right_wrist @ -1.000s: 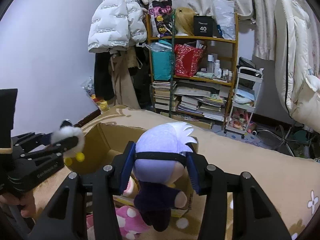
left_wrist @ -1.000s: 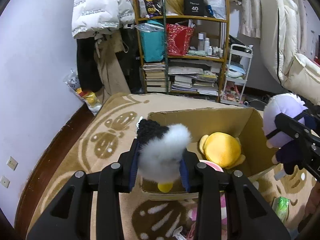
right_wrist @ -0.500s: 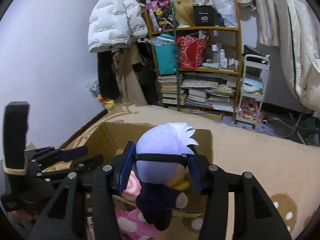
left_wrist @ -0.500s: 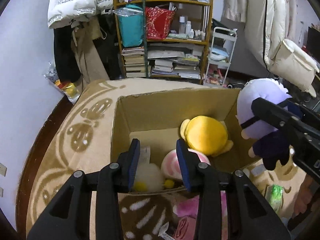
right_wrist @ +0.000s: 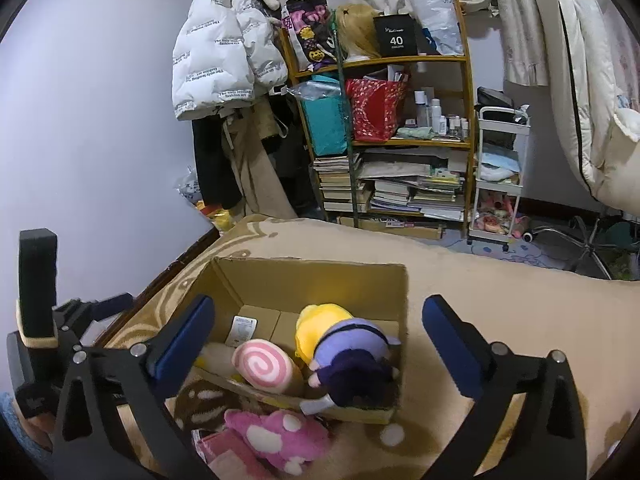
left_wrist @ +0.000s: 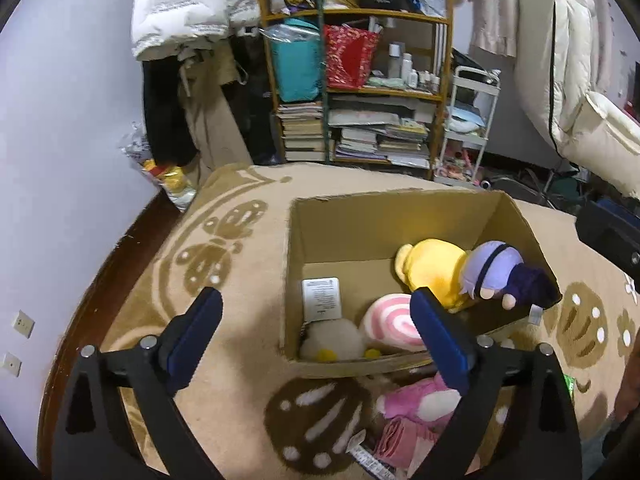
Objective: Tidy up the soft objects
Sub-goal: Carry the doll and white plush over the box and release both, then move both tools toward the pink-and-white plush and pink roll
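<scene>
Both grippers, left (left_wrist: 316, 322) & right (right_wrist: 318, 330), just opened wide, nothing held; purple-haired doll (right_wrist: 352, 364) lies in cardboard box (right_wrist: 304, 280) near-right corner, apparently touching yellow plush (right_wrist: 316, 320).

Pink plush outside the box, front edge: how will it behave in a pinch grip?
The pink plush looks fleecy and slumped on the blanket, so it is probably soft, light and compressible under the pads. It has no visible stiff part, so it will likely droop from the jaws. It is apparently lumpy rather than round, so it is unlikely to roll if nudged against the cardboard box.

Left gripper (left_wrist: 316, 322), right gripper (right_wrist: 318, 330): wide, empty.
</scene>
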Demonstrator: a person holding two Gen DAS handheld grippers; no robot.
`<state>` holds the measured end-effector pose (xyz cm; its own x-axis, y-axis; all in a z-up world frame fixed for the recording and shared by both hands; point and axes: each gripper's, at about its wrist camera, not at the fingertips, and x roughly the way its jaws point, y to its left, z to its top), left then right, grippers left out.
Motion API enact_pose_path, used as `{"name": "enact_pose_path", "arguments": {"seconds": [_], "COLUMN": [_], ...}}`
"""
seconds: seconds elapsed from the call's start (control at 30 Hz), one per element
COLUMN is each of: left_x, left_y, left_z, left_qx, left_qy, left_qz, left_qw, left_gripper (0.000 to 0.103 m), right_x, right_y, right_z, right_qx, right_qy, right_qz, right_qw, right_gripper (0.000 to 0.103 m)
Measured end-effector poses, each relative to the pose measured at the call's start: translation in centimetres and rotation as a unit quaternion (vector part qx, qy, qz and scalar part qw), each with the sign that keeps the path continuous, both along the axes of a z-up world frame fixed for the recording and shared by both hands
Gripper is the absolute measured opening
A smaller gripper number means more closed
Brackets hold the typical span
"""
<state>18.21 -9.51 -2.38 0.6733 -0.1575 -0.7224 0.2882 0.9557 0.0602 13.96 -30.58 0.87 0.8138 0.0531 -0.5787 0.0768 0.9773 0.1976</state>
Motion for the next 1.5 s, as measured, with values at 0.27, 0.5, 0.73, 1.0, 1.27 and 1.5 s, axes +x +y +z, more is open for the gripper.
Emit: {"name": "enact_pose_path", "arguments": {"seconds": [0.27, 0.5, 0.73, 1.0, 1.27, 1.5], "left_x": [-2.4, -5.1, -7.5, -9.8, -10.7, -10.6], "left_y": [1.9, 3.1, 4.2, 5.2, 6.2, 6.1], "left_z": [1.6, 1.5, 1.6, 0.5, -2.2, -3.8], "left_qx": [0.007, 0.017, 0.026, 0.028, 0.029, 0.03], "left_qy": [-0.005, 0.002, 0.006, 0.014, 0.037, 0.054], "left_qz": [0.017, 0.023, 0.027, 0.037, 0.052, 0.051], "left_qw": [0.9998, 0.9996, 0.9993, 0.9988, 0.9975, 0.9968], "left_gripper": [0.1, 0.1, 0.1, 0.1, 0.1, 0.1], "right_x": [-2.9, -5.3, -7.5, -9.9, -10.7, -10.0], "right_y": [-0.1, 0.8, 3.1, 5.2, 6.0, 7.0], "right_z": [1.4, 1.8, 1.4, -0.1, -2.7, -4.9], "right_qx": [-0.004, 0.003, -0.009, -0.026, -0.047, -0.057], "right_qy": [0.005, 0.003, 0.005, 0.009, 0.025, 0.049], "right_qz": [-0.001, -0.001, 0.003, 0.009, 0.005, 0.018], "right_qw": [1.0, 1.0, 1.0, 1.0, 0.999, 0.997], "right_gripper": [0.103, 0.103, 0.103, 0.103, 0.103, 0.103]}}
